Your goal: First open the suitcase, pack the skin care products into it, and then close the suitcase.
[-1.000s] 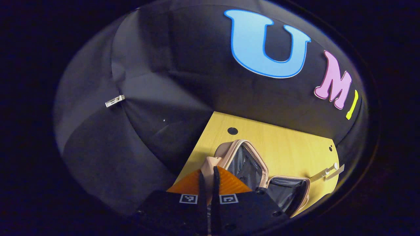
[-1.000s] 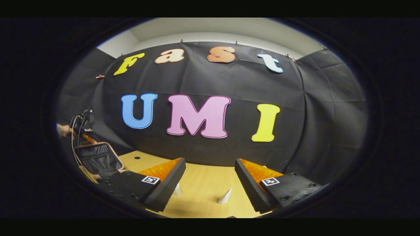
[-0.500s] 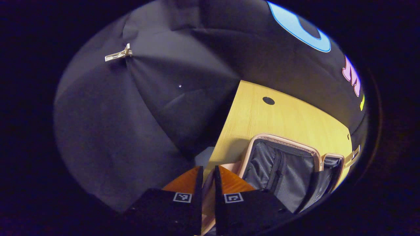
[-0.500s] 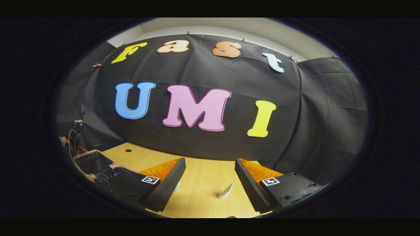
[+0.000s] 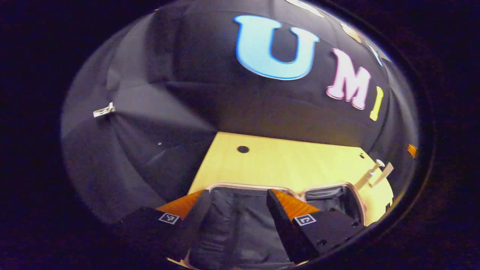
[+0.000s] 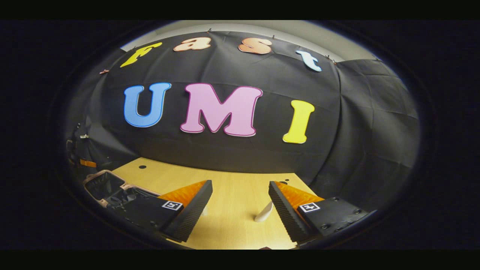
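We see the suitcase lying open flat at six o'clock in the left gripper view, pink rim around dark lining; in the right gripper view it sits at eight o'clock. Two pale skin care tubes stand at four o'clock on the wooden table. One tube shows upright between the fingers of our right gripper, untouched. Our left gripper hangs spread wide above the lining, holding nothing; the right is wide too.
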`<state>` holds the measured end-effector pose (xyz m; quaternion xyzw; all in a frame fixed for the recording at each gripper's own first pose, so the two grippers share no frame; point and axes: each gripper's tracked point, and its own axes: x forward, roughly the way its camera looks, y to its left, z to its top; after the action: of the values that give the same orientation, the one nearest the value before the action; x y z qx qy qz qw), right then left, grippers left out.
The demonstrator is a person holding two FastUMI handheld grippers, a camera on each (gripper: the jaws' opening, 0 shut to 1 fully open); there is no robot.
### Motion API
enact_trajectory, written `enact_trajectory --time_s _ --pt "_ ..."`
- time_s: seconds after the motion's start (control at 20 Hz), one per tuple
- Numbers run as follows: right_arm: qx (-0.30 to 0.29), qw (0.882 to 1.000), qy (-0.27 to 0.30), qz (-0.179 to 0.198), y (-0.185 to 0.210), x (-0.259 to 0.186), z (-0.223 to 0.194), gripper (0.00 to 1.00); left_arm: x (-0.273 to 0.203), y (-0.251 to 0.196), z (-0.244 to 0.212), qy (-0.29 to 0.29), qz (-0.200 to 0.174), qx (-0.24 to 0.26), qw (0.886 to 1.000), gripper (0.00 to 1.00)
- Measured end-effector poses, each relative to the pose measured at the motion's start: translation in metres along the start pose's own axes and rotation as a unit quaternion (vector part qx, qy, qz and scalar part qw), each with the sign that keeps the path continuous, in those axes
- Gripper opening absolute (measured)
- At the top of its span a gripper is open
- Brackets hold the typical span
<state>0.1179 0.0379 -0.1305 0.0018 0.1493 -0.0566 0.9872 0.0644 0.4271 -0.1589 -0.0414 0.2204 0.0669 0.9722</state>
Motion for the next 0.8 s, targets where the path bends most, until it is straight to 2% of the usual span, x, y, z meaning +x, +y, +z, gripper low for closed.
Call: enact_trajectory --time_s 0.2,0.4,0.6,0.7,0.8 --pt "-0.018 1.000 0.012 -0.010 -0.018 0.002 -0.025 0.96 -0.002 -0.161 0.022 -0.037 -0.090 0.061 0.993 0.96" --pt "-0.012 1.000 0.017 -0.015 -0.046 0.006 -0.041 0.96 0.003 -0.288 0.006 -0.006 -0.141 0.038 0.989 0.95" --pt "0.003 1.000 0.027 -0.006 -0.058 0.021 -0.060 0.96 0.019 -0.358 -0.010 0.012 -0.162 0.066 0.985 0.96" --pt "0.008 0.999 0.040 0.002 -0.063 0.029 -0.075 0.96 0.039 -0.373 -0.022 0.025 -0.151 0.085 0.985 0.97" --pt "0.023 0.998 0.058 0.010 -0.067 0.038 -0.092 0.96 0.053 -0.382 -0.030 0.041 -0.137 0.083 0.986 0.97"
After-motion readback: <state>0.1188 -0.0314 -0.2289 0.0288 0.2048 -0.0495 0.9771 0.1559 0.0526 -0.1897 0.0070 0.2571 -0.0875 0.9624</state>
